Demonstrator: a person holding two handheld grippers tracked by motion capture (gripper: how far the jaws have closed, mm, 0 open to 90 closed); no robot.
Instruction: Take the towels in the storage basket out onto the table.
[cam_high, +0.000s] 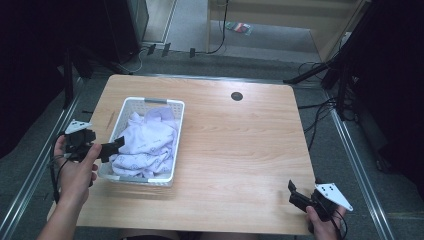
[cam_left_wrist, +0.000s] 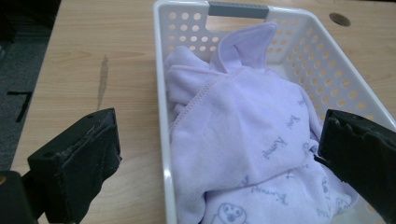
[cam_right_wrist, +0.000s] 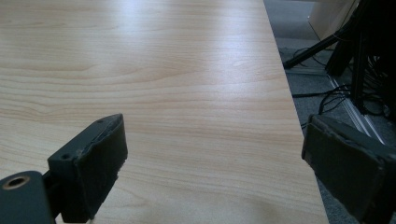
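A white perforated basket (cam_high: 179, 131) with a grey handle stands on the left half of the wooden table (cam_high: 240, 145). A lilac printed garment (cam_high: 147, 140) lies bunched inside it. My left gripper (cam_high: 114, 148) is open at the basket's near-left rim, pointing in over the cloth. In the left gripper view the basket (cam_left_wrist: 161, 84) and garment (cam_left_wrist: 243, 121) sit between the spread jaws of the left gripper (cam_left_wrist: 217, 130), which touch nothing. My right gripper (cam_high: 291, 193) is open and empty at the table's near-right corner, and the right gripper (cam_right_wrist: 215, 128) hovers over bare table (cam_right_wrist: 163, 70).
A round black cable hole (cam_high: 237, 96) sits at the table's back middle. The table's right edge (cam_right_wrist: 285, 79) drops to grey floor with black stand legs and cables (cam_right_wrist: 355, 60). Metal rails (cam_high: 357, 165) run along both sides of the table.
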